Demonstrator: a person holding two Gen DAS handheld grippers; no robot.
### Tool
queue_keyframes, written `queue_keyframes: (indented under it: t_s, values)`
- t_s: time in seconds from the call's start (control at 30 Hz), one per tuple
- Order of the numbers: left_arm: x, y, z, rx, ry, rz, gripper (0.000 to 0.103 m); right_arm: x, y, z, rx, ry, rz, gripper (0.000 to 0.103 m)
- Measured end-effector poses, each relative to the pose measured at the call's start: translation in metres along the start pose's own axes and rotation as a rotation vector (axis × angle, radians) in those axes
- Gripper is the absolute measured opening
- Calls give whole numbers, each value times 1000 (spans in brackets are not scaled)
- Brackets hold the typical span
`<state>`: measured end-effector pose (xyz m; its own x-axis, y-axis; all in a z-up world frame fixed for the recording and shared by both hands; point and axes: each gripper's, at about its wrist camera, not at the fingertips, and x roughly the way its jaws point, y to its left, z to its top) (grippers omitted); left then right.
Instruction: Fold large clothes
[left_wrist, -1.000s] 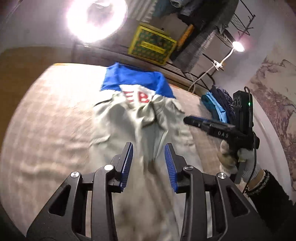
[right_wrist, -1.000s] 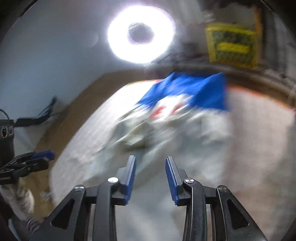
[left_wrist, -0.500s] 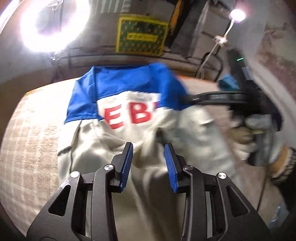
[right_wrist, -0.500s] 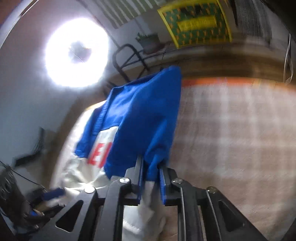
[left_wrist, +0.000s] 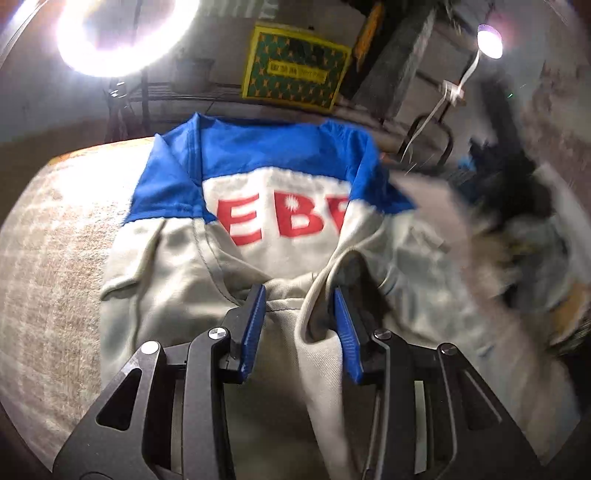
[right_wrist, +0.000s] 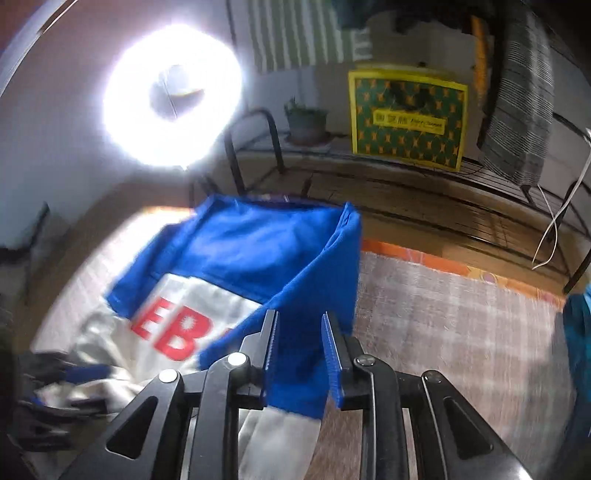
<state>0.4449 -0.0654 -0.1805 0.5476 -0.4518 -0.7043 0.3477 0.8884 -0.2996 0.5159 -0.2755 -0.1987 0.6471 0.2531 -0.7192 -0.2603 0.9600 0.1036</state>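
Observation:
A large jacket (left_wrist: 280, 221), beige with a blue shoulder yoke and red letters, lies on a plaid-covered bed (left_wrist: 55, 277). My left gripper (left_wrist: 299, 314) is open low over its beige middle, with a raised fold of fabric between the jaws. In the right wrist view, my right gripper (right_wrist: 299, 332) has its jaws a little apart with the jacket's blue sleeve (right_wrist: 303, 288) between them, lifted over the jacket. In the left wrist view the right hand and a beige part of the jacket are a blur (left_wrist: 517, 240) at the right.
A bright ring light (right_wrist: 170, 92) stands behind the bed. A yellow-green box (right_wrist: 406, 114) and a potted plant (right_wrist: 306, 122) sit on a black wire shelf beyond the bed's far edge. Blue clothes (right_wrist: 580, 332) lie at the bed's right.
My right gripper closed on the blue sleeve and has carried it up and inward; its jaws now stand a little wider. My left gripper moved forward and down onto the beige fabric.

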Motion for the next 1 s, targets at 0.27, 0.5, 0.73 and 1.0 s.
queue_keyframes:
  t_s: [0.27, 0.5, 0.73, 1.0]
  values:
    - [-96, 41, -1, -98, -97, 20, 40, 31, 2, 1, 2, 89, -74, 22]
    - [-180, 42, -29, -135, -128, 47, 40, -75, 7, -2, 86, -33, -1, 27]
    - [-269, 21, -56, -157, -166, 42, 40, -224, 33, -15, 99, -169, 37, 31]
    - [-360, -7, -89, -150, -225, 12, 40, -381, 78, -59, 64, -276, 54, 34]
